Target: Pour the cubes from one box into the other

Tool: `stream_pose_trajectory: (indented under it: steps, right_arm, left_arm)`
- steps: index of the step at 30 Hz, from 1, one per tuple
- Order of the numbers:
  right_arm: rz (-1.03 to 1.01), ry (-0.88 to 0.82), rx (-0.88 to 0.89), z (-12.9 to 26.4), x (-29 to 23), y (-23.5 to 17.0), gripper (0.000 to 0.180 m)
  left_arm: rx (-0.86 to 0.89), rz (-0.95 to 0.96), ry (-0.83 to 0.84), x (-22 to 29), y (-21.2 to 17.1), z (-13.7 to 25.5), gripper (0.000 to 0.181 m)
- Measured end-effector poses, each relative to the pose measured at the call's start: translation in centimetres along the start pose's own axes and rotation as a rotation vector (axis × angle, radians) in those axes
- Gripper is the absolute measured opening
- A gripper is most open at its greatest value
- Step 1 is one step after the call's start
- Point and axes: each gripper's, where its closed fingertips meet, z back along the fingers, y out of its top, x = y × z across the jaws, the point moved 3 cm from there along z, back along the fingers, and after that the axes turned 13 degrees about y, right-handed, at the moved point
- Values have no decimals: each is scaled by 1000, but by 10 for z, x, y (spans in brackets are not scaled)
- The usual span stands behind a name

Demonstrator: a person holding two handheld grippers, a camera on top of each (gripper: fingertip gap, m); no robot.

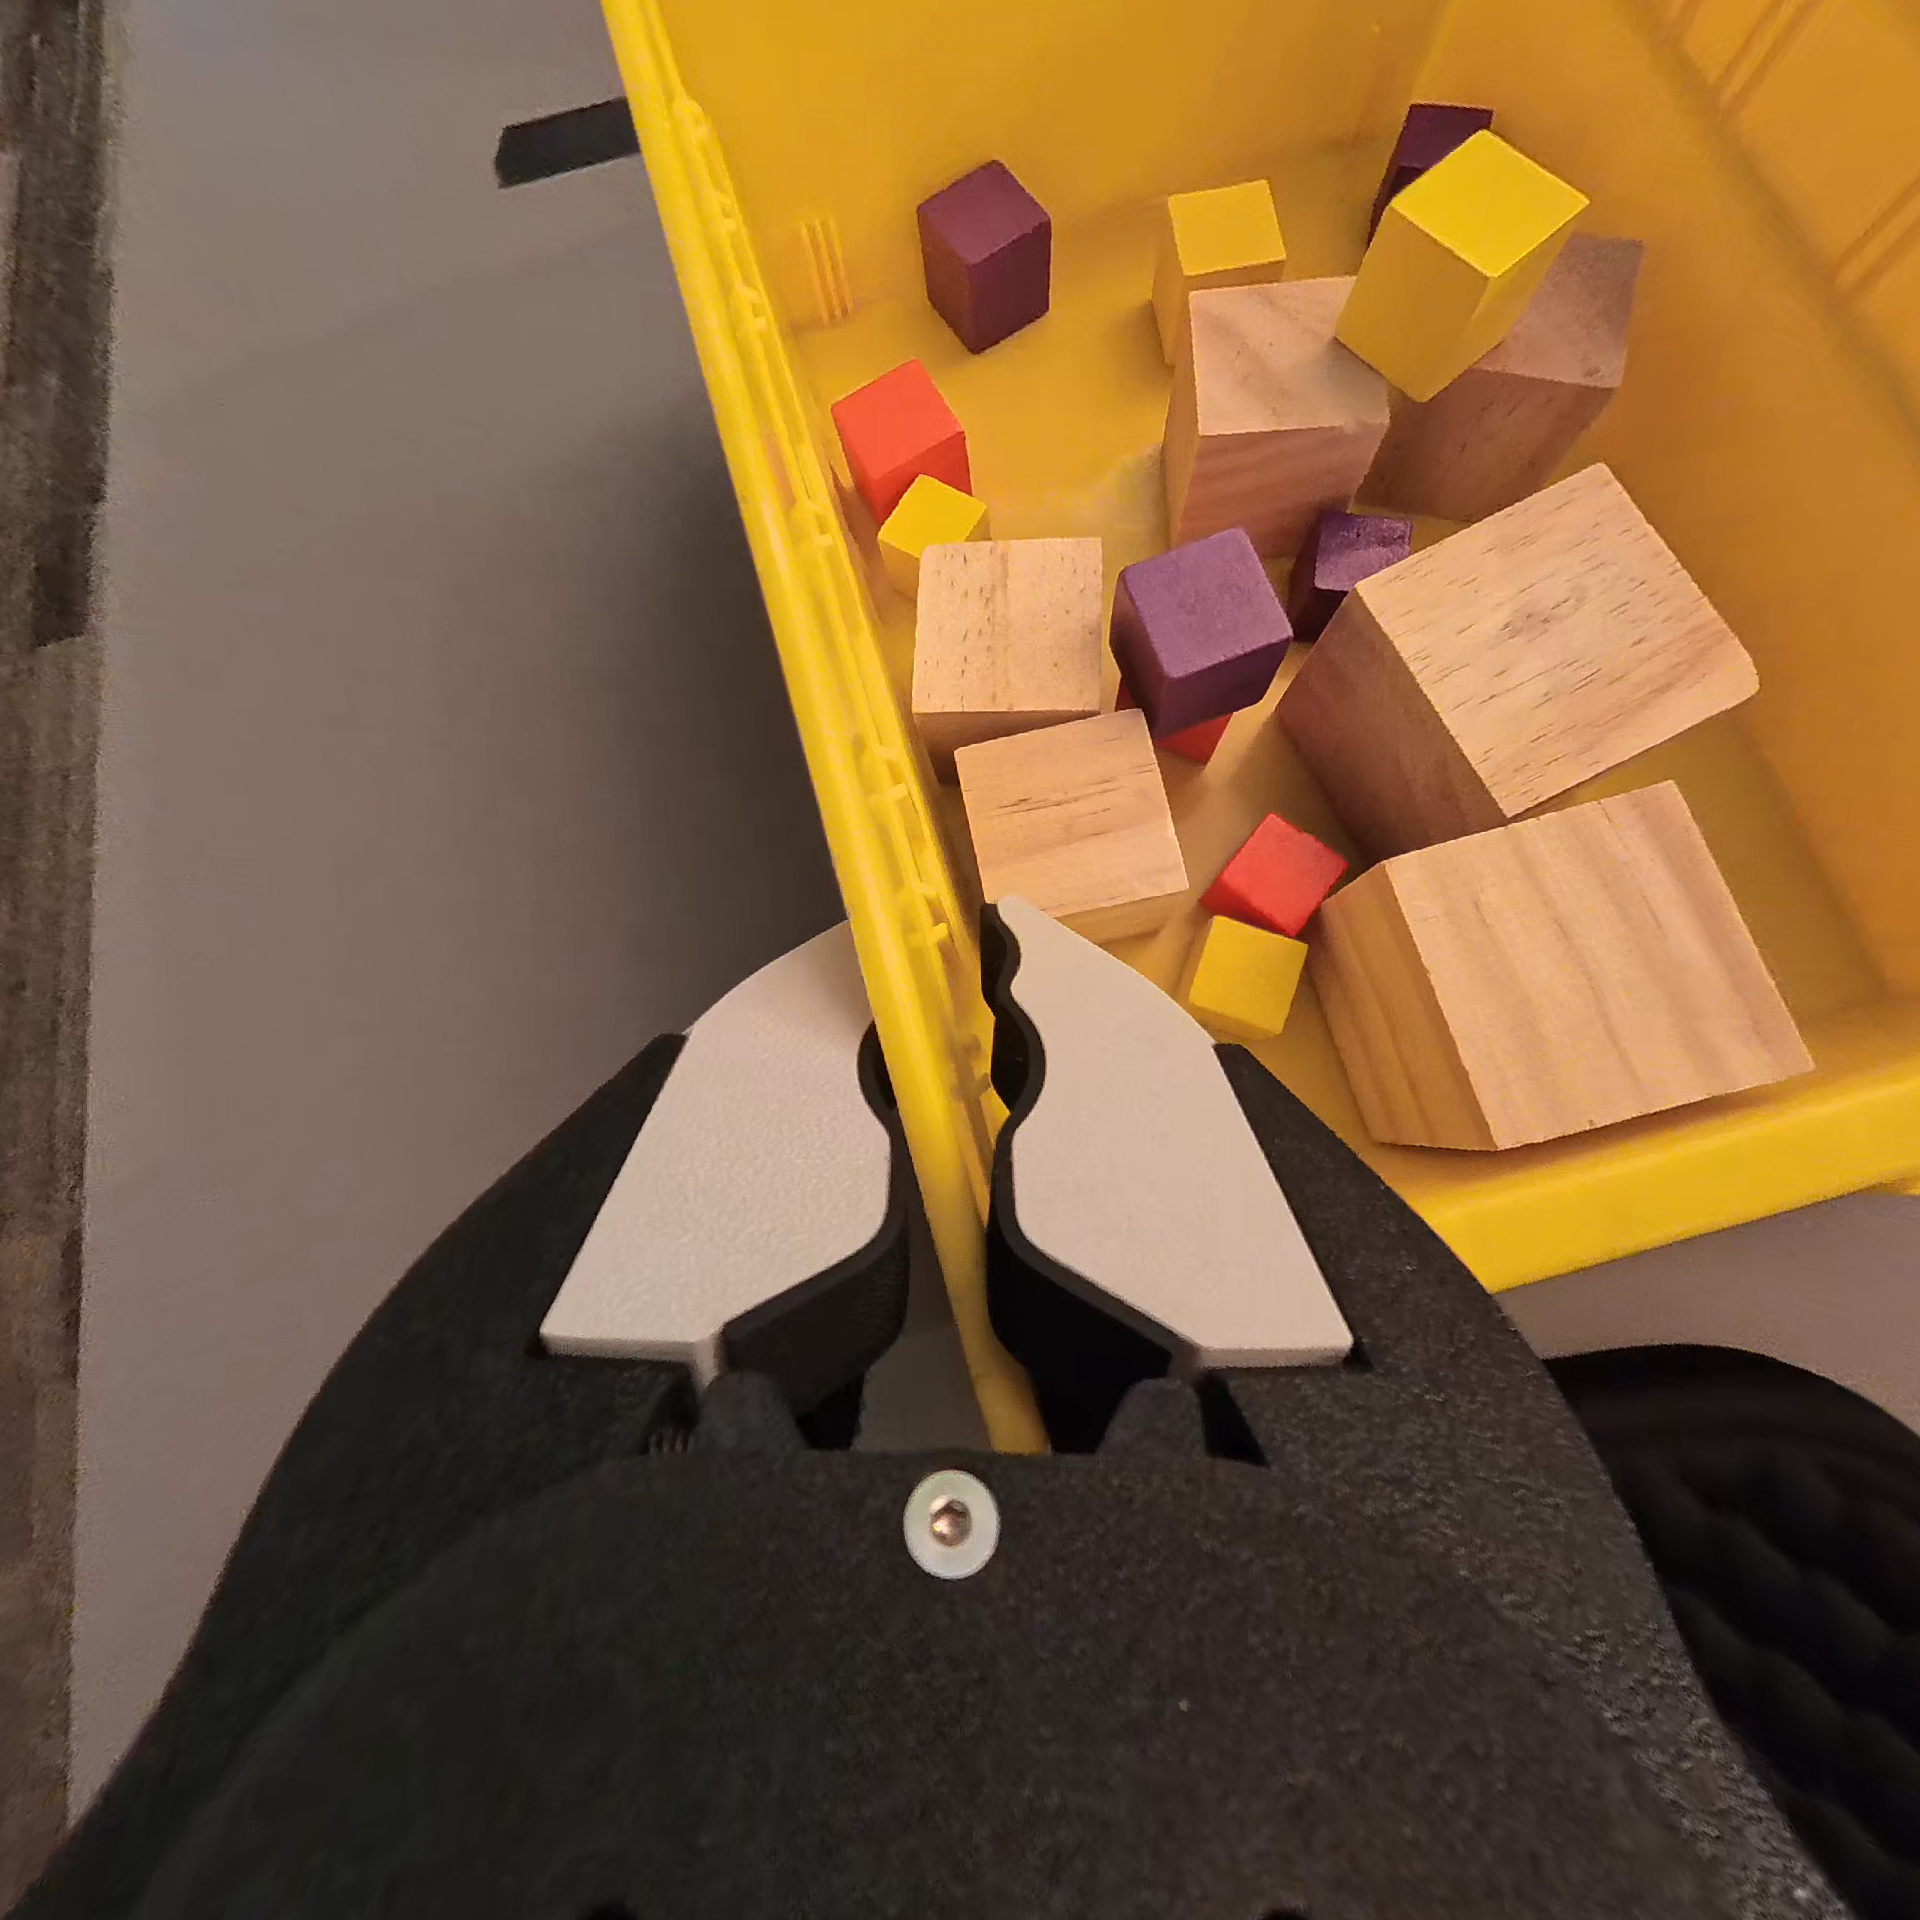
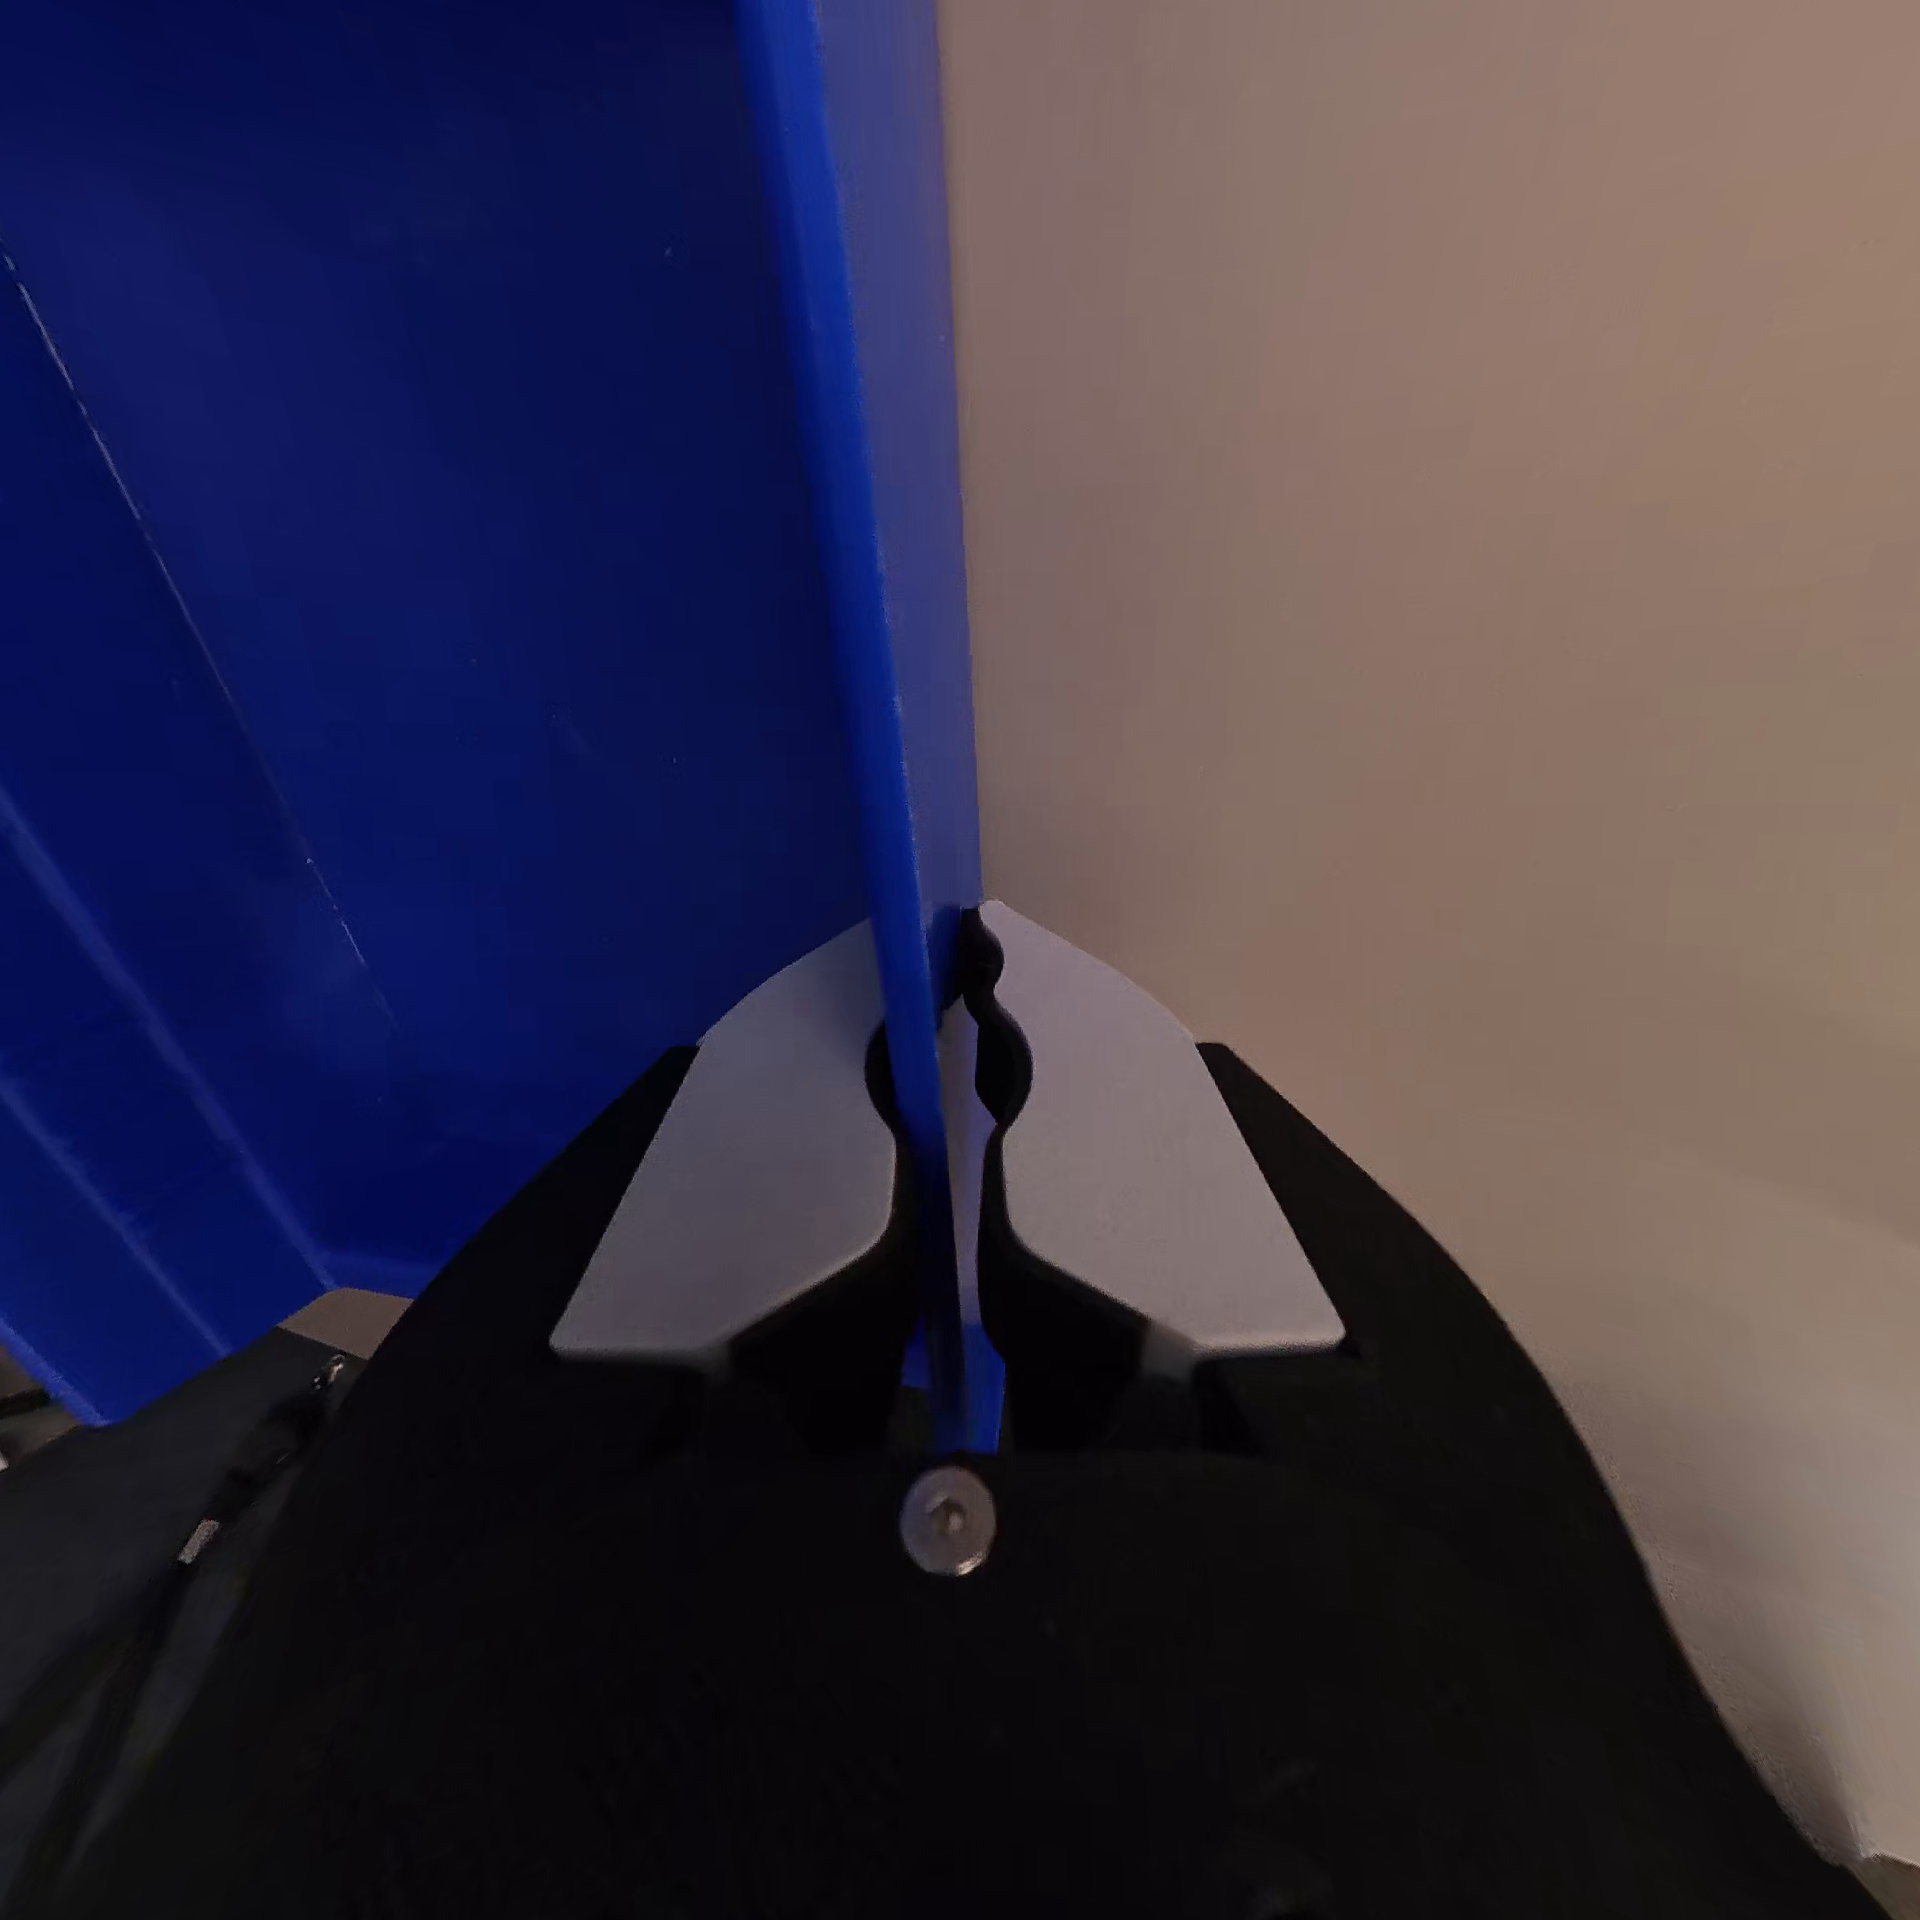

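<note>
The cubes (image 1: 1247,665), plain wood, purple, red and yellow, are lying loose inside the yellow box (image 1: 1039,125), several leaning on one another. The left gripper (image 1: 940,997) is clamping that box's side wall, one finger inside and one outside. The right gripper (image 2: 951,987) is pinching the thin side wall of the blue box (image 2: 416,623), whose visible inside is showing no cubes. A grey surface (image 1: 364,727) is lying beside the yellow box. No writing is showing on either box.
</note>
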Motion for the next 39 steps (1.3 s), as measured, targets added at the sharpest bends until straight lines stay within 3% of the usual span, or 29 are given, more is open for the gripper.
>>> stream_pose_trajectory:
  steps: [9, 15, 22, 28, 35, 39]
  right_arm:
    - [-132, -18, 78, 45, 92, -43, 6]
    - [-160, -21, 93, 58, 117, -54, 6]
    - [-149, -23, 128, 57, 118, -53, 6]
    - [-61, -106, 233, 63, 116, -51, 12]
    - [46, -319, 516, 123, 94, -43, 26]
    - [244, -405, 769, 161, 39, -20, 26]
  left_arm:
    - [18, -41, -63, 4, -6, 7, 10]
    - [28, -19, -48, 5, -8, 10, 9]
    - [46, 54, -67, 6, -8, 11, 12]
    - [132, 244, -212, 8, -2, 22, 45]
    - [324, 297, -191, -26, 32, 71, 45]
    - [439, 274, -154, -42, 61, 86, 68]
